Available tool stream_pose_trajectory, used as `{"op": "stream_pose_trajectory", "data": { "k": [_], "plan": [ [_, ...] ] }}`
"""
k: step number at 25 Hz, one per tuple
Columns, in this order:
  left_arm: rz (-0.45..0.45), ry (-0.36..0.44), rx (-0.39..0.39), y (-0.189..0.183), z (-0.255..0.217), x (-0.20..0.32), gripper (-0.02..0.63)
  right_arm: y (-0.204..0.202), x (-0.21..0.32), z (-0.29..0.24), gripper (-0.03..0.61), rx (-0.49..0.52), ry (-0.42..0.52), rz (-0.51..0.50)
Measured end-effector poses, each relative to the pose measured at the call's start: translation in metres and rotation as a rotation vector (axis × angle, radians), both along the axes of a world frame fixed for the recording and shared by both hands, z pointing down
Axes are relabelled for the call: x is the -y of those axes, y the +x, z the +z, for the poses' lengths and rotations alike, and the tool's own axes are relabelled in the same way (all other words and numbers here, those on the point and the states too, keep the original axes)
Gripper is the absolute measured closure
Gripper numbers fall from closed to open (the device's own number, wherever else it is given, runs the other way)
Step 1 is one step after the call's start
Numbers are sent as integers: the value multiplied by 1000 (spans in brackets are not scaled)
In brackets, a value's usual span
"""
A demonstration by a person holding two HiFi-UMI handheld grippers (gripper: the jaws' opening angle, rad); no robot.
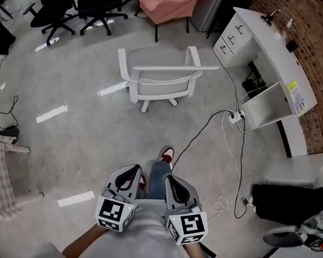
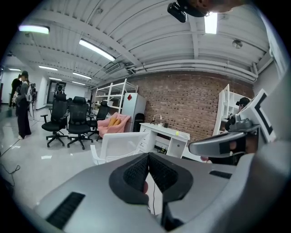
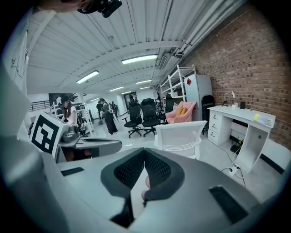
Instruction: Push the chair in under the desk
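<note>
L tongs & R tongs clenched, empty; chair well apart from desk.

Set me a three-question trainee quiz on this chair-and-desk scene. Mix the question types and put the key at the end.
1. True or false: the white chair is already tucked under the white desk.
2. Multiple choice: the left gripper and the right gripper are
A) both shut and empty
B) both wide open
C) both shut on the chair's backrest
3. Fill in: a black ____ trails across the floor near the desk's open side.

Key: 1 false, the chair stands out on the open floor, apart from the desk. 2 A. 3 cable.
</note>
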State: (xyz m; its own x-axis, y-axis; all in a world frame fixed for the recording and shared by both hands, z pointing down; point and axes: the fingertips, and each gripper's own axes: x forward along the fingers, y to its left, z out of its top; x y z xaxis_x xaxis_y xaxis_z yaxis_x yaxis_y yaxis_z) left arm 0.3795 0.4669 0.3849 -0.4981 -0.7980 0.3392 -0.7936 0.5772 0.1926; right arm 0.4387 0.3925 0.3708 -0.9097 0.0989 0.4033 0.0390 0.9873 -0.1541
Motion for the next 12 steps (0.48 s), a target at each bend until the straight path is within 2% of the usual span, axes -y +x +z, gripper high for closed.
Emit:
{"op": "stream_pose_trajectory", "data": {
  "k": [8, 12],
  "plan": [
    [-9, -40, 32, -41, 0, 34, 607, -48, 26, 5, 551, -6, 45, -64],
    [-4, -64, 28, -65, 6, 61, 607, -73, 57, 7, 551, -14, 45, -65]
  ]
}}
